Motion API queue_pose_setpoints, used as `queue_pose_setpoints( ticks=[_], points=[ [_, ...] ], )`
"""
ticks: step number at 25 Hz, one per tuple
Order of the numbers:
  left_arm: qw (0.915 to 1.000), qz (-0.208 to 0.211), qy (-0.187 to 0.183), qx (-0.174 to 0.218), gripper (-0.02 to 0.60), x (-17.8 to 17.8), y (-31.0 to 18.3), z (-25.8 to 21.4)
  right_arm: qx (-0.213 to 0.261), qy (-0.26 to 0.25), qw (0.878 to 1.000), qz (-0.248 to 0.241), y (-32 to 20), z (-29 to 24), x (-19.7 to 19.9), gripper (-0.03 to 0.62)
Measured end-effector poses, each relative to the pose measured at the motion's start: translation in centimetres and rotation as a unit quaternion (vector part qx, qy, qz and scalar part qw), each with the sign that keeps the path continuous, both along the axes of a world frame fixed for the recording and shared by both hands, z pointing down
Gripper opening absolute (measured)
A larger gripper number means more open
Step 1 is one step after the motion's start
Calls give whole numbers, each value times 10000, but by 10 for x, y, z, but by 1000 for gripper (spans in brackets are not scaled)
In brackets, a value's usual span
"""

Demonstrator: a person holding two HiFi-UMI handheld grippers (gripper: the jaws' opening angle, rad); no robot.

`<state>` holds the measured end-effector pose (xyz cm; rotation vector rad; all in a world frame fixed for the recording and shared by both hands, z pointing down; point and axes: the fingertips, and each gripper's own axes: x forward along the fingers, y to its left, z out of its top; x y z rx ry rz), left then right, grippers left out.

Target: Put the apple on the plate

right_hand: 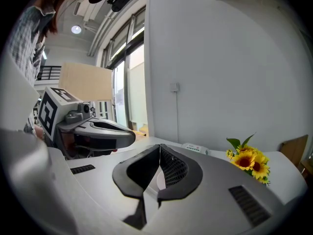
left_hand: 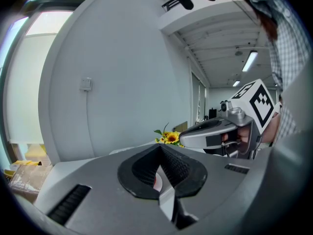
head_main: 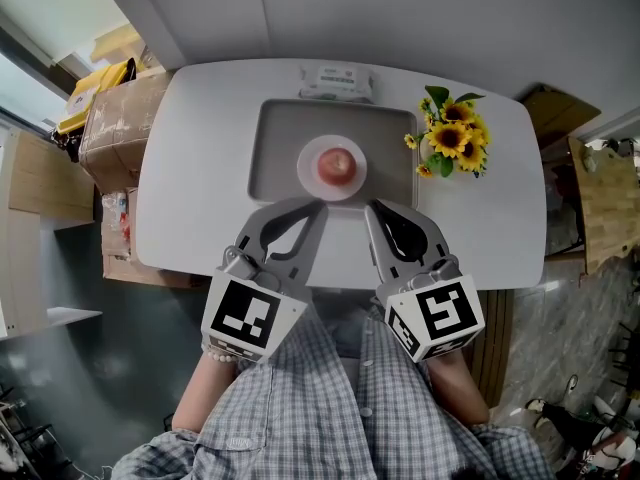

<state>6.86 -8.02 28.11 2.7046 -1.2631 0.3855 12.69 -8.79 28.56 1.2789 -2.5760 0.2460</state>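
Observation:
A red apple sits on a small white plate, which rests on a grey tray in the middle of the white table. My left gripper is held at the tray's near edge, just left of the plate, shut with nothing in it. My right gripper is at the near edge just right of the plate, also shut and empty. In the left gripper view my left gripper has its pads together, with a sliver of the apple showing behind them. In the right gripper view my right gripper shows its jaws closed.
A bunch of sunflowers lies at the table's right side. A white packet sits at the far edge behind the tray. Cardboard boxes stand on the floor to the left. The wall is close behind the table.

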Motion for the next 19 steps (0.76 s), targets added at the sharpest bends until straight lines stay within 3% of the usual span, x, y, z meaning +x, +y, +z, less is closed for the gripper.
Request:
queue_pose_setpoints(
  ticks=[19],
  points=[
    [9999,122,45,-52,8,12,-2,0,-73,33,10000,-12,-1,5,5,23]
  ],
)
